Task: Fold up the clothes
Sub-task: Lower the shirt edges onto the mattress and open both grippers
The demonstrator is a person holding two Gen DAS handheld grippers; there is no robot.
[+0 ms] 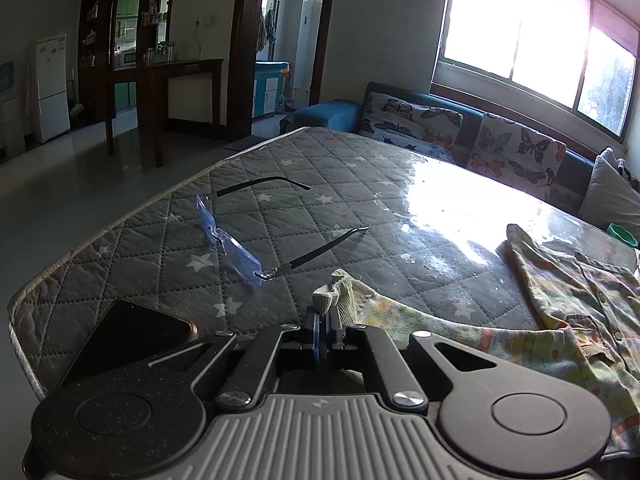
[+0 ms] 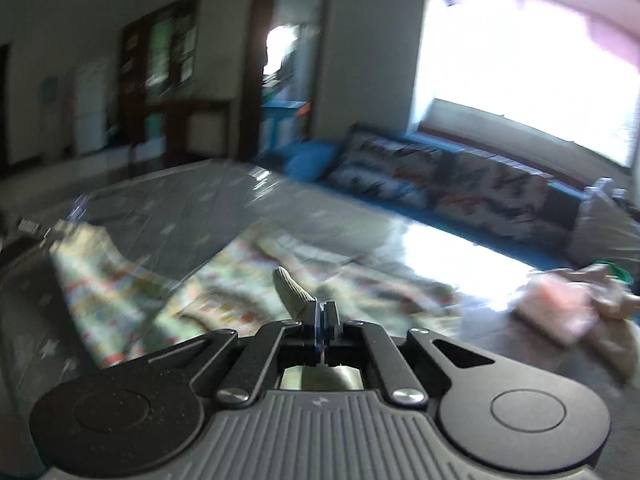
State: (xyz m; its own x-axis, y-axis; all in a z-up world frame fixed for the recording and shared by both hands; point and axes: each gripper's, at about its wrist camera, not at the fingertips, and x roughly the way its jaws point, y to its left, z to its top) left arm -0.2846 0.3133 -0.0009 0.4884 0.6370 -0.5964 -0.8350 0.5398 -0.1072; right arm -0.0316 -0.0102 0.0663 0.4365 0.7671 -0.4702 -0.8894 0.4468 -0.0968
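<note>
Left gripper [image 1: 323,320]: jaws pinching ribbed cuff of pale patterned cotton shirt [image 1: 560,304], spread rightward on grey star-quilted mattress [image 1: 160,240]. Ahead-left of jaws: blue-lensed rimless glasses [image 1: 230,240]; black phone [image 1: 128,332]. Right gripper [image 2: 323,316]: jaws clamped on other ribbed cuff; view blurred.

Left gripper [image 1: 323,322], right gripper [image 2: 322,314]: fingers clamped together, each pinching fabric.

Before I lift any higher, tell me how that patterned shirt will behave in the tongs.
Probably floppy: the patterned shirt lies rumpled on the quilted table cover, and its ribbed cuff droops beside the left tongs. It looks thin and light. Its free parts will likely sag and drag, possibly toward the glasses.
</note>
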